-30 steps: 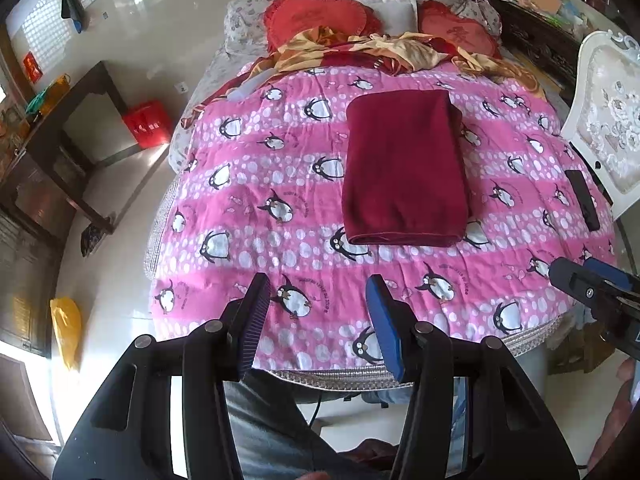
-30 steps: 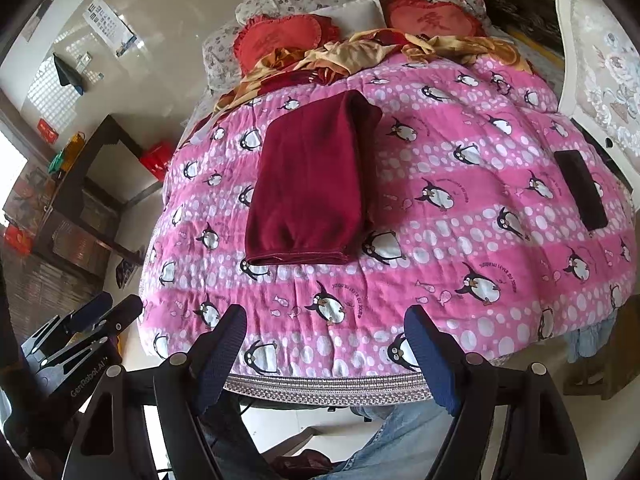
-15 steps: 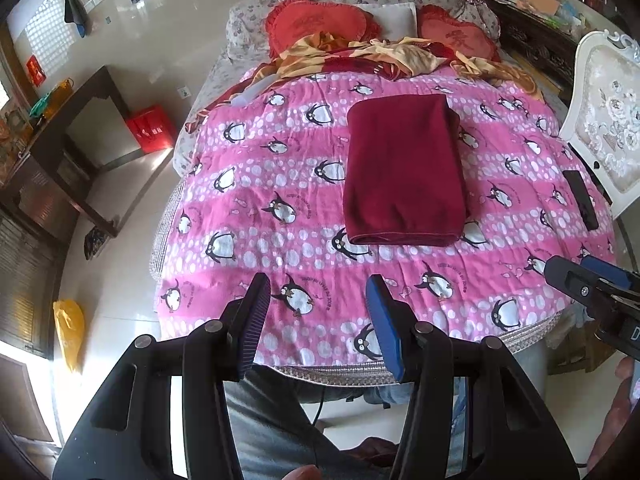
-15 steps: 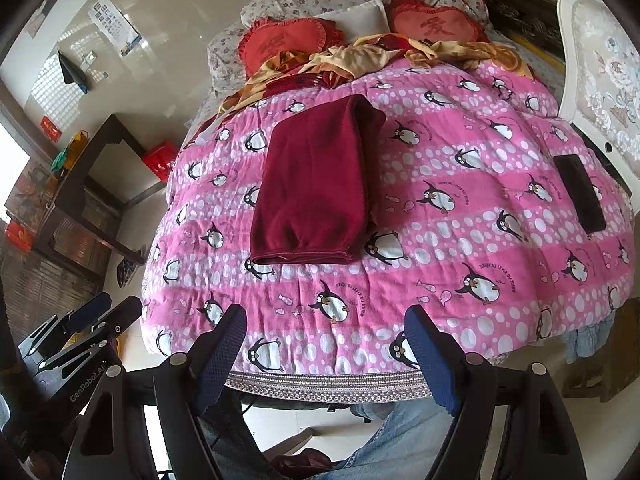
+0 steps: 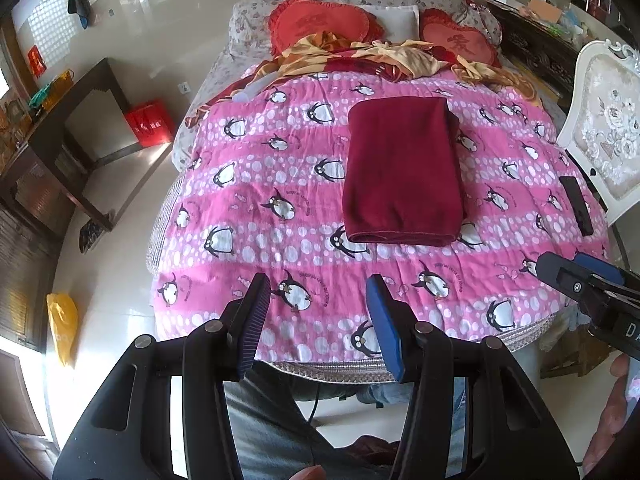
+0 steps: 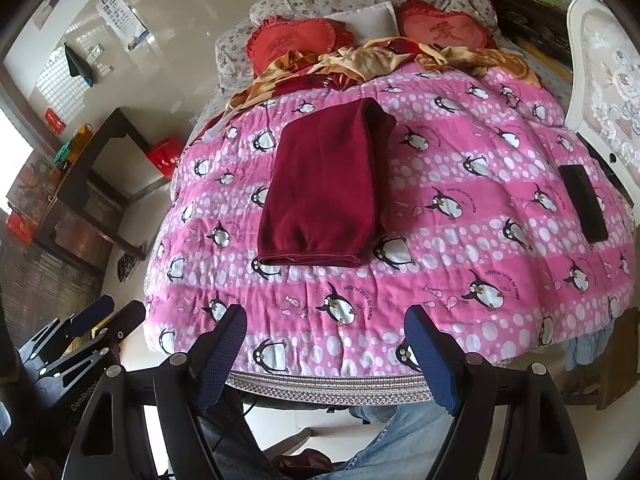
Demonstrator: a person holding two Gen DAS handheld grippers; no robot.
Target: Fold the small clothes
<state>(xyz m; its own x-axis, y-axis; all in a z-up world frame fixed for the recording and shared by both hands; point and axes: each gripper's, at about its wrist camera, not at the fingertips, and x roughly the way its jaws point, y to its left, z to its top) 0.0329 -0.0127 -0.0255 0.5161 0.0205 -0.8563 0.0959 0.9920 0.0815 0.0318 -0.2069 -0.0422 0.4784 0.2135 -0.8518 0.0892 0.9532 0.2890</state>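
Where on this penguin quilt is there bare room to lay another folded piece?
Widest free patch: the quilt left of the folded maroon garment. A narrower strip lies between that garment and the black remote. The near edge is bare too. Crowded: the head end, with rumpled gold fabric and red heart cushions.

Matt maroon cloth garment [image 5: 402, 172], quilted cotton-look penguin blanket [image 5: 256, 184], glossy tile floor [image 5: 132, 184], ribbed pads [image 5: 253, 320].
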